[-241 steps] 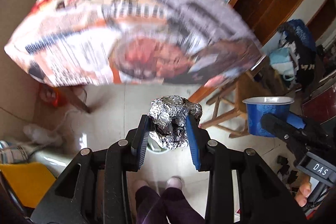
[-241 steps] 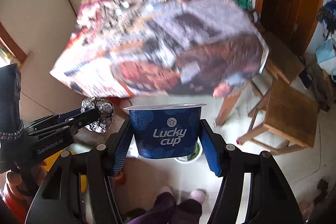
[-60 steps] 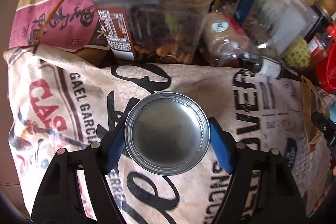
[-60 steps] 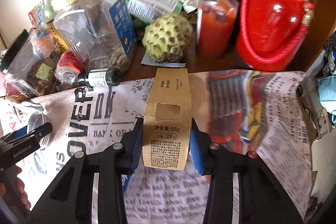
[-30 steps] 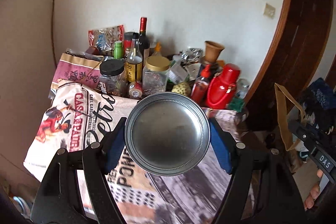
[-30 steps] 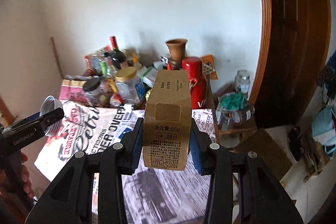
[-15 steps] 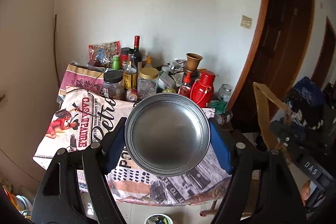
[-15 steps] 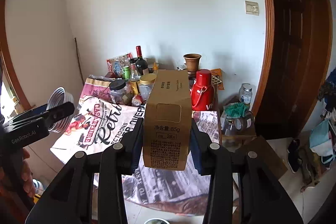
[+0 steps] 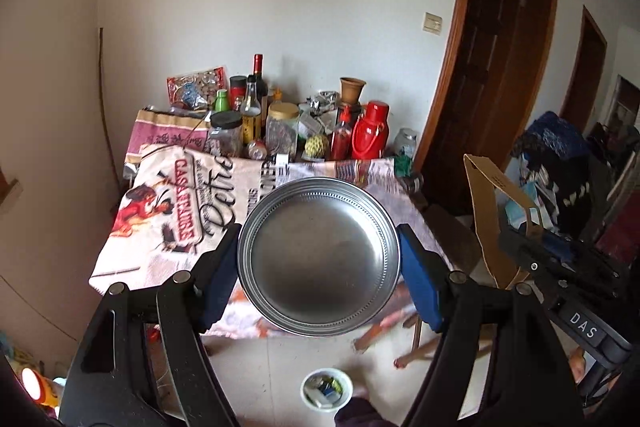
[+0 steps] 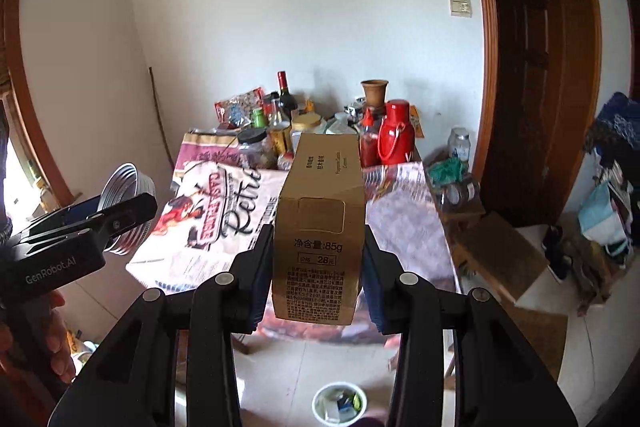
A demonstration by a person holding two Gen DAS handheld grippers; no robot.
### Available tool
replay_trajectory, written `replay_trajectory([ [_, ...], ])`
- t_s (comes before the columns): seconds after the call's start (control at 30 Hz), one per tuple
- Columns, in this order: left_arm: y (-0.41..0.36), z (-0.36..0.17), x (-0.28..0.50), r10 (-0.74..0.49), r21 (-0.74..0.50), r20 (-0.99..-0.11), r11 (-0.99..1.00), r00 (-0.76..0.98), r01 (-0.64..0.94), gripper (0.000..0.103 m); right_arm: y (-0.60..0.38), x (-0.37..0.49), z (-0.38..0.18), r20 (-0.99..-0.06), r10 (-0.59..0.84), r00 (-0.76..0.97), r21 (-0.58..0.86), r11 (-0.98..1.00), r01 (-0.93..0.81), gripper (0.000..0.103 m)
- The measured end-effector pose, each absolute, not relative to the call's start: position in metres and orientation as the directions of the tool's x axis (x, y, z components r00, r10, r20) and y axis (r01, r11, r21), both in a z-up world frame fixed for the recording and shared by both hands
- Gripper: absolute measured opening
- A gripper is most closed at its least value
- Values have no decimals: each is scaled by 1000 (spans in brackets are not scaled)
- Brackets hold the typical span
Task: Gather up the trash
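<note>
Carrying two pieces of trash above the floor, away from the table. Left gripper clamping a round metal tin across its width, blue pads pressing the rim at 9 and 3 o'clock, flat circular face turned toward the camera, jaws standing fairly wide around it. Right gripper pinching a brown carton by its two narrow sides, jaws at a moderate gap, carton's long axis running away from the fingers toward 12 o'clock. Bin, a small white bucket already holding scraps, sitting on the floor at 6 o'clock from both loads, lower than the fingertips and close to the lower frame edge in each wrist view. Showing the tin nearly straight above the bin in the left view, the carton likewise in the right view; judging neither hand clearly nearer. Turning on this vertical offset: probably calling for lowering each load toward 6 o'clock before letting go, the carton end-first along its long axis, the wide tin likely tilting to clear the bin's narrow mouth.
</note>
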State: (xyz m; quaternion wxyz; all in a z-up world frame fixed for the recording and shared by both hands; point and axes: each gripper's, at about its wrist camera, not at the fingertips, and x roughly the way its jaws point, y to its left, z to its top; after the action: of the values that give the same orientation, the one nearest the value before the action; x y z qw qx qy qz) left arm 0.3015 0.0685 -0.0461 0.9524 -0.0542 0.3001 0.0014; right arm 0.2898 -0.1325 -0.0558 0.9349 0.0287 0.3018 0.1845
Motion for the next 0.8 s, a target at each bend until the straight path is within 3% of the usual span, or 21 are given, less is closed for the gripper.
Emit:
replay_trajectory([
  [0.5,74,-115,257,-109,-150,-721,989,685,0,74,-130,246,-118,-722,309,620,200,950,-241,37],
  [0.8,52,-200,283,-106,-159,-825,986,555,-49,74,-145,264,-196,-816,301,493,203,949,-243,37],
])
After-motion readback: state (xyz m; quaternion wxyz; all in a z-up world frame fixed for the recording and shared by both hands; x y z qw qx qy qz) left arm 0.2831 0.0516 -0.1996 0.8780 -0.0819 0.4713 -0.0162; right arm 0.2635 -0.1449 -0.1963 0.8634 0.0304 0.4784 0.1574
